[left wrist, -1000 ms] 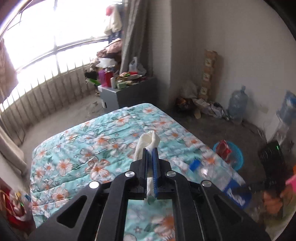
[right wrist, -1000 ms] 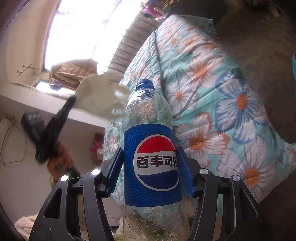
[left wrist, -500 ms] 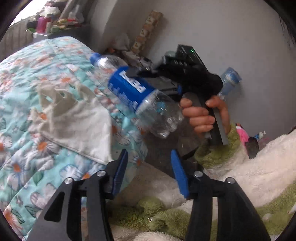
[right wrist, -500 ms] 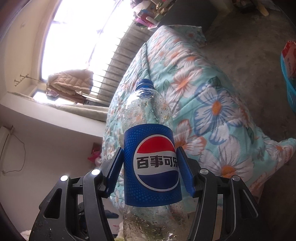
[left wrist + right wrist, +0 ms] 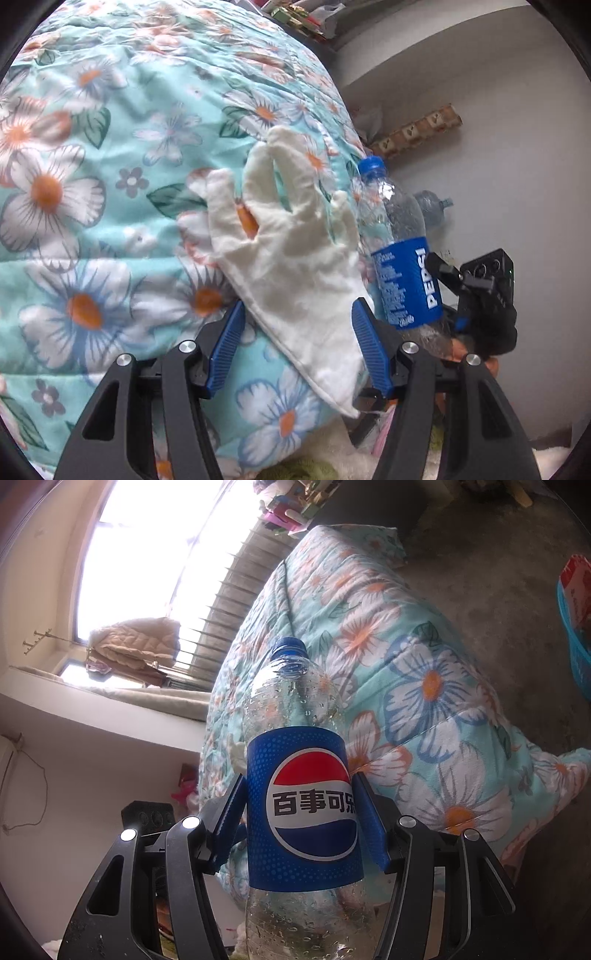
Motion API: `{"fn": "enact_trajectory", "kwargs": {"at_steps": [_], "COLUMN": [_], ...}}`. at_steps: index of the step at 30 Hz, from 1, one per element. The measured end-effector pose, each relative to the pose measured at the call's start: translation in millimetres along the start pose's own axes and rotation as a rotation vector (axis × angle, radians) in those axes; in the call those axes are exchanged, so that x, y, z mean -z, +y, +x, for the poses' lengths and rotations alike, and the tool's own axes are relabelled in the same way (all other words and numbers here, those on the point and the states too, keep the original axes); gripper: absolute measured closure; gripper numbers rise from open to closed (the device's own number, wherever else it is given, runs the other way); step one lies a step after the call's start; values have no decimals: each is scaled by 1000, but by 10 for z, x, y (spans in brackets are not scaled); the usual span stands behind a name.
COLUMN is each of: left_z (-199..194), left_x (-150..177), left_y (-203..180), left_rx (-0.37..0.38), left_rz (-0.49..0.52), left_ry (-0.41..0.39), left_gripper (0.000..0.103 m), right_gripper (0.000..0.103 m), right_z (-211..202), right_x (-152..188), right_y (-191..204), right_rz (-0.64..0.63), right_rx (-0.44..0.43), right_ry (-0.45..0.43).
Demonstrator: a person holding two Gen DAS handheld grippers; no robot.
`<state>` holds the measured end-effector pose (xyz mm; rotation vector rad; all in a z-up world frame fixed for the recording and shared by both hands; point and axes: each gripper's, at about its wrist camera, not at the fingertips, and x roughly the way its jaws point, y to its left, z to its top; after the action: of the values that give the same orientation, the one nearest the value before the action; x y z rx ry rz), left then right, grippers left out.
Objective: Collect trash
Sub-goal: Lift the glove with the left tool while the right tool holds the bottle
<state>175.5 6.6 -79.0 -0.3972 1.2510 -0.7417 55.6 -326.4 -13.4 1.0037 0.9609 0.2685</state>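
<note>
Pepsi bottle, light and slick with droplets, sits clamped at its label in the right gripper; left gripper is opening around the limp glove on the bedspread.

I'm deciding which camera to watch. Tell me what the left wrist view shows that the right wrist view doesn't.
Only the left wrist view: the white glove lying on the floral quilt between the left gripper's opening jaws, untouched by the pads. Only the right wrist view: the window and the blue basket. Both: the quilt and the Pepsi bottle clamped in the right gripper.
</note>
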Motion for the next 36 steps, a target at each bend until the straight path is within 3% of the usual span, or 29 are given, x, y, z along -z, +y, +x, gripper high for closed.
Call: {"fn": "enact_trajectory", "kwargs": {"at_steps": [5, 13, 25, 36], "left_z": [17, -122, -443, -622], "left_x": [-46, -83, -151, -157], "left_y": [-109, -286, -657, -817], "left_rx": [-67, -131, -115, -112], "left_rz": [66, 184, 339, 400], "left_ry": [-66, -159, -314, -383], "left_gripper": [52, 97, 100, 100], "right_gripper": [48, 48, 48, 48], "right_z": [-19, -37, -136, -235], "right_x": [31, 44, 44, 28], "right_y": [-49, -73, -109, 38], "right_rz": [17, 25, 42, 26], "right_rx": [-8, -28, -59, -76], "right_ry": [-5, -9, -28, -52]}}
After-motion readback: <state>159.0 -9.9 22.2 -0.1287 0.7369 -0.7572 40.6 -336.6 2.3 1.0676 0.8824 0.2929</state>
